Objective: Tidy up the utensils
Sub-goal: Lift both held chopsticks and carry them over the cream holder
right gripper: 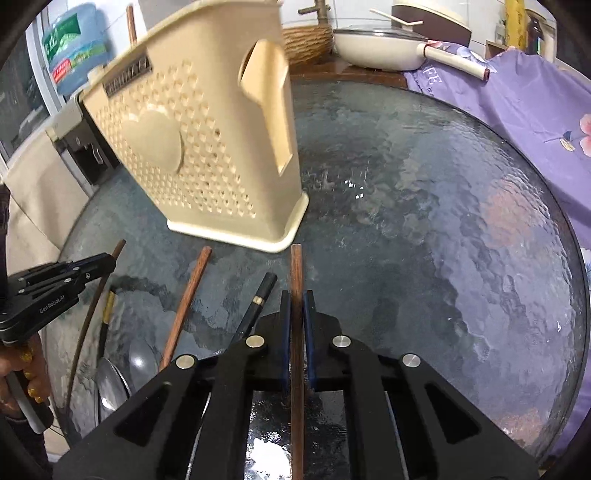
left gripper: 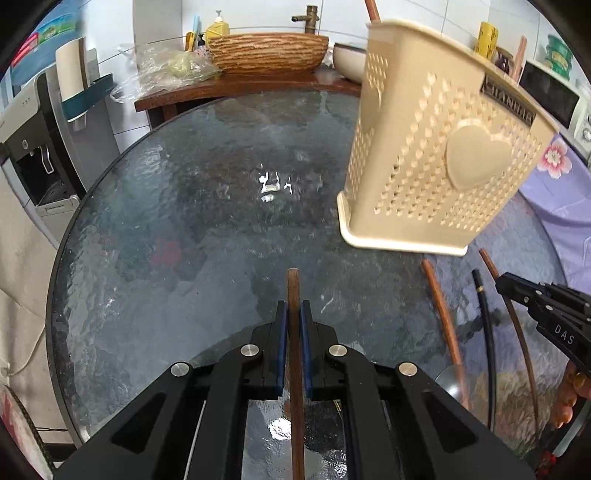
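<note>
Two chopsticks are in hand, one per tongs. Left tongs (left gripper: 294, 314) are clamped on a brown wooden chopstick (left gripper: 293, 291), and right tongs (right gripper: 296, 306) are clamped on another brown chopstick (right gripper: 296, 273). Each stick runs lengthwise between the pads, tip poking out toward the top of its frame.

Key relation: the beige perforated holder (left gripper: 436, 147) stands on the glass surface (left gripper: 184, 221), upper right of the left tongs' view and upper left of centre in the right view (right gripper: 192, 147). It sits ahead of both tips and apart from them. Right stick's tip looks nearer the holder's base, so the right hand probably has the shorter path. Its mouth is up top, so each stick likely needs lifting and tipping upright.

Holder: heart emblem, dark label, side slot, one stick (left gripper: 371, 9) already inside. Loose chopsticks (right gripper: 184, 299) and a spoon (right gripper: 110, 380) lie on the surface between the hands.
</note>
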Tool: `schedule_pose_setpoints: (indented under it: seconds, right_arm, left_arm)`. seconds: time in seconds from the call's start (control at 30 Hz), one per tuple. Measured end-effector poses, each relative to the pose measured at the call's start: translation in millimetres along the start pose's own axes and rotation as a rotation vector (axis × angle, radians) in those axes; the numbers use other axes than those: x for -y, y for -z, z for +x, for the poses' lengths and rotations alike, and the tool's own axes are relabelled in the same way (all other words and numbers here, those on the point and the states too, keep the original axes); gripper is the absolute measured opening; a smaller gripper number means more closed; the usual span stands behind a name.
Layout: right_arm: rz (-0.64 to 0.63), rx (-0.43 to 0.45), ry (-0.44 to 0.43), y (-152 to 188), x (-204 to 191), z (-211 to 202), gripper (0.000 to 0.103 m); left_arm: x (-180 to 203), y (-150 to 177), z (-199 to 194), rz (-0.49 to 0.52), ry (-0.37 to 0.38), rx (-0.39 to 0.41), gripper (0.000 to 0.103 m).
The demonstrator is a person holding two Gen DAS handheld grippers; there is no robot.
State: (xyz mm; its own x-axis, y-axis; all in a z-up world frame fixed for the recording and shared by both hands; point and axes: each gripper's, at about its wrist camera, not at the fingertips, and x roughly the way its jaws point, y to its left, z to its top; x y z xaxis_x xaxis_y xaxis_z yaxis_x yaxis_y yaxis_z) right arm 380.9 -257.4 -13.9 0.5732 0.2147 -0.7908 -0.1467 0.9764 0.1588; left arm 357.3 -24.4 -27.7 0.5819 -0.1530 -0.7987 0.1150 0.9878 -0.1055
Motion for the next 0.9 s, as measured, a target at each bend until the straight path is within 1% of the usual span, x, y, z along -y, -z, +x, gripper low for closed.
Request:
schedule_pose_setpoints:
  seconds: [0.17,0.3,0.4,0.67,0.9]
  right_arm:
    - [0.02,0.077,-0.053,-7,6,-26,0.007]
    - [0.026,0.137,-0.097,-13,10,-48,0.007]
    - [0.032,0.179,-0.145,-14,10,-68,0.007]
    - [0.028,0.251,-0.213,-13,10,-103,0.007]
    - [-0.016,0.309,-0.242,-7,-1,-135,0.007]
  left_arm:
    - [-9,-8,-23,-0.034,0.025,0.06,0.007]
    - [-14,-18,-49,-0.057,0.045,0.124,0.007]
    - [-16,-24,-73,-0.072,0.064,0.18,0.007]
    - [-4,-23,-121,-0.045,0.11,0.283,0.007]
    - [4,-15,-148,-0.014,0.126,0.332,0.007]
